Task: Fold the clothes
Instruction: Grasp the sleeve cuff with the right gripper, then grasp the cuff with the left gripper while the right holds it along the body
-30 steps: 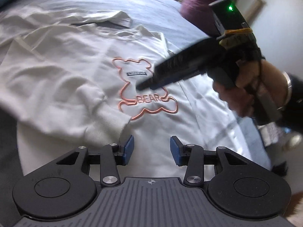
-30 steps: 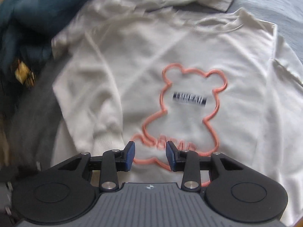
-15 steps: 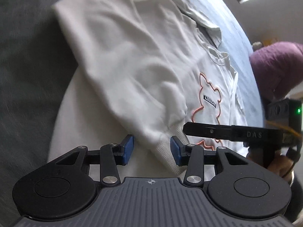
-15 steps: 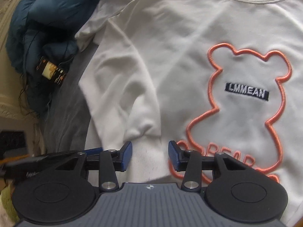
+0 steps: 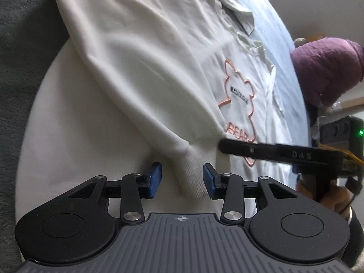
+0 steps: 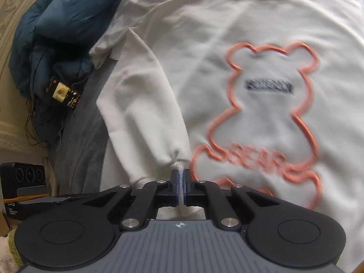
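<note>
A white sweatshirt (image 5: 141,68) with an orange bear outline (image 6: 270,118) lies spread on the bed, one sleeve (image 6: 141,113) folded down over its front. The sleeve's ribbed cuff (image 5: 191,182) lies between the blue pads of my left gripper (image 5: 182,179). Those jaws are closing, and the pads stand clear of the cloth on both sides. My right gripper (image 6: 180,186) is shut on the same cuff (image 6: 179,166), with white rib pinched between its pads. In the left wrist view its black finger (image 5: 250,150) reaches in from the right.
A dark blue padded quilt (image 6: 56,22) is bunched at the left, with a small wired device (image 6: 61,93) on it. Grey blanket (image 5: 18,68) borders the sweatshirt's left side. A purple garment (image 5: 329,68) sits beyond the pale blue sheet (image 5: 279,52) on the right.
My right gripper came down and shut on the sleeve cuff. My left gripper rolled, sank toward the cuff, and its jaws narrowed slightly around it.
</note>
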The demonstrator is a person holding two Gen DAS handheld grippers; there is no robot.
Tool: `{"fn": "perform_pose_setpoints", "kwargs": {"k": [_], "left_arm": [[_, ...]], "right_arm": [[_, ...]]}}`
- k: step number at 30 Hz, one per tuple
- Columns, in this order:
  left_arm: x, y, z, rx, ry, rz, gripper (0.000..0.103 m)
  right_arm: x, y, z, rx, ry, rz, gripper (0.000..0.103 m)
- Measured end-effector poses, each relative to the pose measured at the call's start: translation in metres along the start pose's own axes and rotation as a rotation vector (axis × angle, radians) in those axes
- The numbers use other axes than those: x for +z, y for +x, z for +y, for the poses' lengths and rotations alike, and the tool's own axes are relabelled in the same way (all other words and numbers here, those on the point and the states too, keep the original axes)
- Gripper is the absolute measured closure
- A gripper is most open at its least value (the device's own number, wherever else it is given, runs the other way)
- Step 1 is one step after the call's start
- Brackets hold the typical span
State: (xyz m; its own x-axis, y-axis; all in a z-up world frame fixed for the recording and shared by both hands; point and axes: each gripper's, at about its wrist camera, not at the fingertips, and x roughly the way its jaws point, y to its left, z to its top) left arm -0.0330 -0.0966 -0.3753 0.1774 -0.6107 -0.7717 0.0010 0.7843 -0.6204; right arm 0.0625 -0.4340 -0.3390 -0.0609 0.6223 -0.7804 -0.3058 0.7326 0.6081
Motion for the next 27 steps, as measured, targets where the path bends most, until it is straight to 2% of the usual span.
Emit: {"fn": "perform_pose_setpoints", "kwargs": {"k": [3, 5, 7, 10, 14, 18, 21, 27], "left_arm": [[-0.002, 0.006, -0.001, -0.007, -0.013, -0.003, 0.071], [-0.002, 0.009, -0.003, -0.003, -0.015, -0.012, 0.078], [-0.003, 0.010, -0.003, -0.010, -0.025, -0.005, 0.093], [-0.004, 0.006, -0.005, -0.009, -0.022, -0.005, 0.099], [-0.012, -0.014, -0.013, -0.048, 0.003, 0.012, 0.100], [-0.029, -0.035, -0.024, -0.052, 0.088, 0.094, 0.100], [-0.042, -0.050, -0.023, -0.042, 0.118, 0.158, 0.100], [-0.063, -0.071, -0.002, 0.002, 0.109, 0.271, 0.100]], "right_arm": [[-0.003, 0.002, -0.008, 0.006, 0.044, -0.001, 0.099], [0.001, 0.003, -0.009, 0.038, 0.059, 0.006, 0.096], [0.004, 0.006, -0.009, 0.057, 0.068, 0.009, 0.096], [0.002, 0.007, -0.002, 0.024, 0.033, 0.011, 0.098], [-0.018, -0.010, 0.014, -0.021, 0.009, 0.006, 0.099], [-0.049, -0.032, 0.033, -0.048, 0.022, 0.010, 0.099], [-0.077, -0.039, 0.051, -0.059, 0.035, 0.025, 0.099], [-0.132, -0.035, 0.084, -0.061, 0.085, 0.052, 0.099]]}}
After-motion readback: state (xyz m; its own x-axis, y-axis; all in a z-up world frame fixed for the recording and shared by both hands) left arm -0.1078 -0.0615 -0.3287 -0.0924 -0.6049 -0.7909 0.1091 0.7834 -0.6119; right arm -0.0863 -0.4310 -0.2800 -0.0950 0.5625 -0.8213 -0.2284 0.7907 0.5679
